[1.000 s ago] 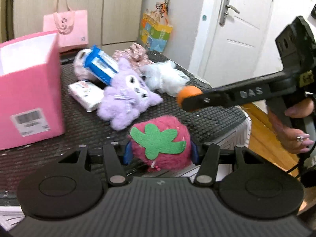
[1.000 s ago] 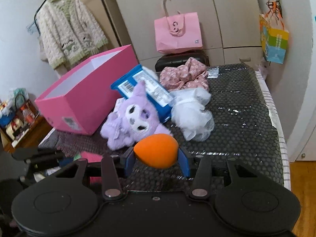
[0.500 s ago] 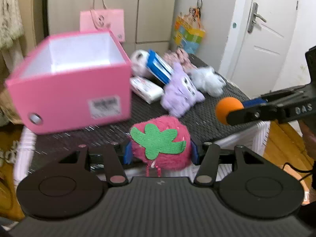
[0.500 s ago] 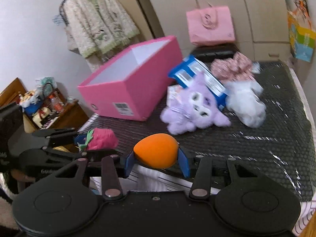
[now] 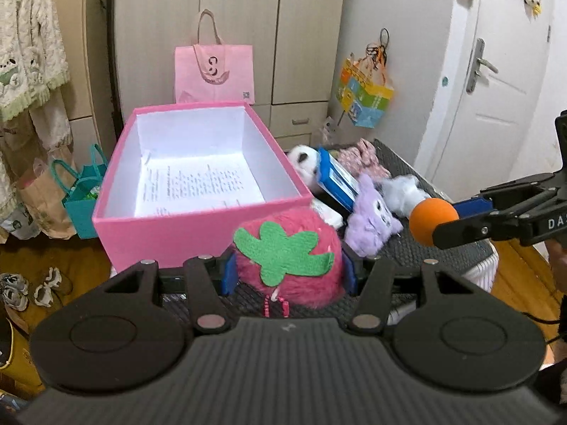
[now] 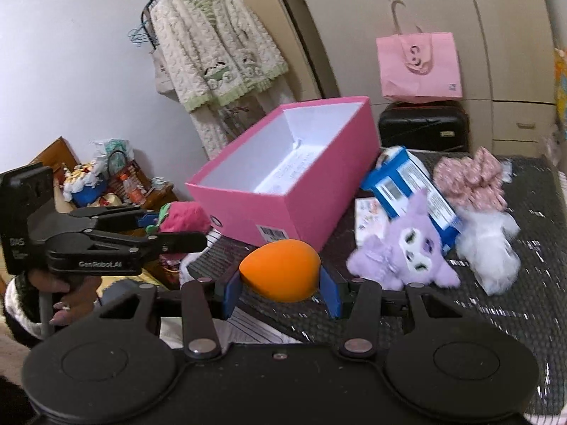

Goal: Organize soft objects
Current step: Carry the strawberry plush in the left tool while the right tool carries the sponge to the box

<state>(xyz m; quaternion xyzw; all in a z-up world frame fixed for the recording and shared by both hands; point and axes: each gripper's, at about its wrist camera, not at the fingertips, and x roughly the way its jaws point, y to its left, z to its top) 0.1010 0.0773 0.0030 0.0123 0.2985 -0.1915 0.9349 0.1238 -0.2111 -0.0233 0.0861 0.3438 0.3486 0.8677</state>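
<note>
pink box (image 5: 198, 226) open-topped, nearly empty; toy clutter (image 5: 368, 209) beside it

The strawberry plush (image 5: 288, 265) at the lower centre of the left wrist view was hot pink and fuzzy, with a flat green felt leaf. Above it, the box (image 5: 198, 226) was bright pink outside and white inside. At the right edge, the sponge (image 5: 433, 220) was plain orange, and the blue pads of the black right gripper (image 5: 457, 217) showed beside it. The bunny plush (image 5: 372, 217) was lilac with a white face. In the right wrist view, the puff (image 6: 490, 244) at right was white, the scrunchie (image 6: 469, 179) dusty pink with a small floral print, the packet (image 6: 413, 191) blue and white, and the surface (image 6: 514, 318) black with a honeycomb pattern.
</note>
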